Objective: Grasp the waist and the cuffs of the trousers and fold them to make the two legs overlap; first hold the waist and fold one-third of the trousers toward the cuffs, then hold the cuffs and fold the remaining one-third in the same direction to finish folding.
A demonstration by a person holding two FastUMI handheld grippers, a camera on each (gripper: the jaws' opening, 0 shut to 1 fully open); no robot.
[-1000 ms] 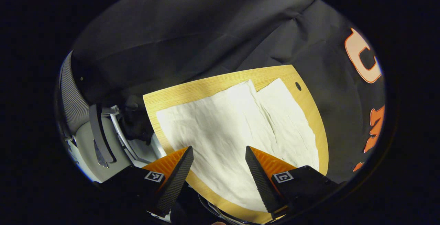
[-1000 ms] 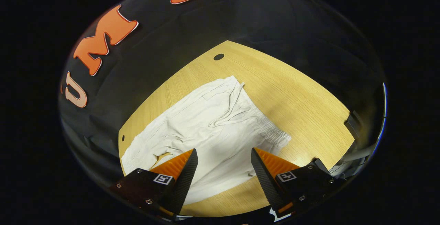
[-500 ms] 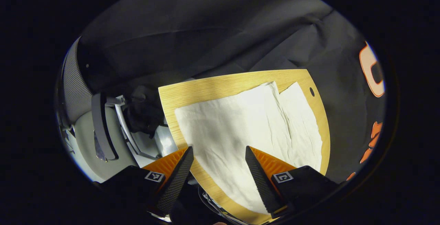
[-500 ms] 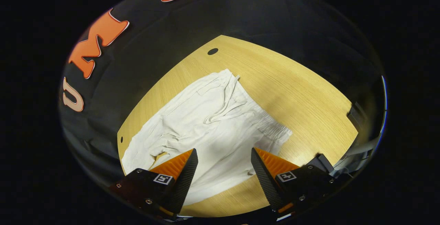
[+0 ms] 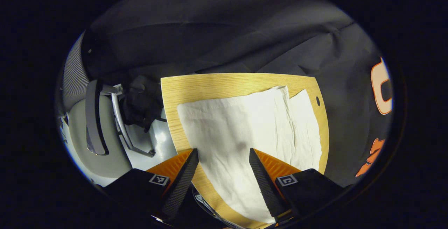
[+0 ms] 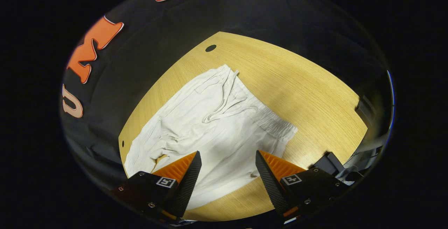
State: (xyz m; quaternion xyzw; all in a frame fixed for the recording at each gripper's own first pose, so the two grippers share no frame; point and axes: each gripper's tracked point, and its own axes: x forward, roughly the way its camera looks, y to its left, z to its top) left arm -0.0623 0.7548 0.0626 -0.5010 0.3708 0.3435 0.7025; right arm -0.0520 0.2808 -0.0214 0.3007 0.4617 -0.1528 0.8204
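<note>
The trousers (image 6: 210, 124) are lying flat on the table (image 6: 308, 96), legs not yet overlapped. The left gripper (image 5: 223, 173) and right gripper (image 6: 228, 173) are hovering above them, jaws apart and holding nothing. Next, in my judgement: descending to pinch the waist (image 6: 276, 126) at 2 o'clock and the cuffs (image 5: 196, 108) at 11 o'clock.

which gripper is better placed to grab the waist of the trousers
Right. The right gripper hangs open over the trousers with the gathered waistband and drawstring just ahead. The left gripper faces the leg end.
</note>
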